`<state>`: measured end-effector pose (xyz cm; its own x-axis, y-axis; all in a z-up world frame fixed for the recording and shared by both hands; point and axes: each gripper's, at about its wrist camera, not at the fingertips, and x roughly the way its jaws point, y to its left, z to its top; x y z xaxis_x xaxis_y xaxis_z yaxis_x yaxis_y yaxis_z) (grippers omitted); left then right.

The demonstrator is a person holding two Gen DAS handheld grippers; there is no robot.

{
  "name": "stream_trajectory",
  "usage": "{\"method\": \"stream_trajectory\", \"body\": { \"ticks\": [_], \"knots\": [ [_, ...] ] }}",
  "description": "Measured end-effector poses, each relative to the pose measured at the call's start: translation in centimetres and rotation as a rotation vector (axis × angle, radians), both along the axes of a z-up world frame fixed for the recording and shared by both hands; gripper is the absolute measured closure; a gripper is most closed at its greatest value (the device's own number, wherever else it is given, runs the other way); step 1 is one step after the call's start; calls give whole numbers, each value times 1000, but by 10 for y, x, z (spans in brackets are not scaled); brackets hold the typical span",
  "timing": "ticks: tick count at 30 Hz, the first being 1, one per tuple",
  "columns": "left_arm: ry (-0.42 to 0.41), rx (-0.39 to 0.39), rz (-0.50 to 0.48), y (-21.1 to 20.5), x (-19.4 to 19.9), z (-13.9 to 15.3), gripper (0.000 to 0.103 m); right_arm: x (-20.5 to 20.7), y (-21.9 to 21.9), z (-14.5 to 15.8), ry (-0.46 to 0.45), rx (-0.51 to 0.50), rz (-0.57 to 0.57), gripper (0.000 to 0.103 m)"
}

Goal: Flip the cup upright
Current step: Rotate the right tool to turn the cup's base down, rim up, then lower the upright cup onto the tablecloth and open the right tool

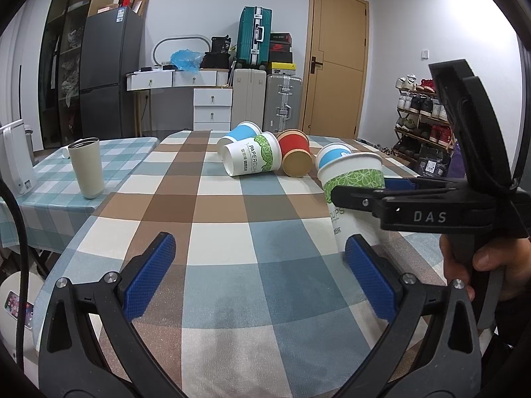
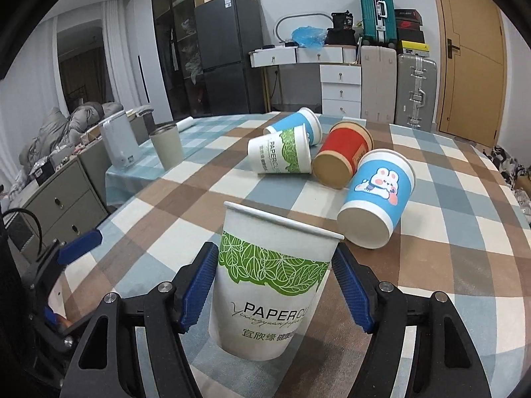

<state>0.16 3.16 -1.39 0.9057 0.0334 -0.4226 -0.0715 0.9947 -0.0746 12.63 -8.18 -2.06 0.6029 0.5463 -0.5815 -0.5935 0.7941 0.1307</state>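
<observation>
A white paper cup with a green leaf band (image 2: 272, 285) stands upright, slightly tilted, between the blue pads of my right gripper (image 2: 273, 290), which is shut on it just above the checked tablecloth (image 2: 166, 199). It also shows in the left wrist view (image 1: 353, 185), held by the right gripper (image 1: 381, 189). My left gripper (image 1: 262, 275) is open and empty over the cloth. Several cups lie on their sides: a blue bunny cup (image 2: 378, 199), a red cup (image 2: 341, 159), a green-leaf cup (image 2: 282, 154) and a blue cup (image 2: 295, 122).
A beige tumbler (image 1: 87, 167) stands upright on the adjoining blue-check table at the left, next to a white appliance (image 1: 15, 159). Drawers, suitcases, a fridge and a door stand beyond the table. A shoe rack (image 1: 421, 112) is at the right.
</observation>
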Motion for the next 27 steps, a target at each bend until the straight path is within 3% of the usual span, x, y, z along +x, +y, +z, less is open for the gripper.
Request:
{"method": "stream_trajectory", "body": {
  "ticks": [15,21,27],
  "knots": [
    [-1,1,0,2,-1,0,1,-45,-19,-4,-24,-70,131,38],
    [-2,2,0,2,-3,1,1,-52,-15,-7,-89,-90,105,38],
    [-2,2,-1,2,-3,0,1,-48,-11,-9,-98,-95,95,38]
  ]
}}
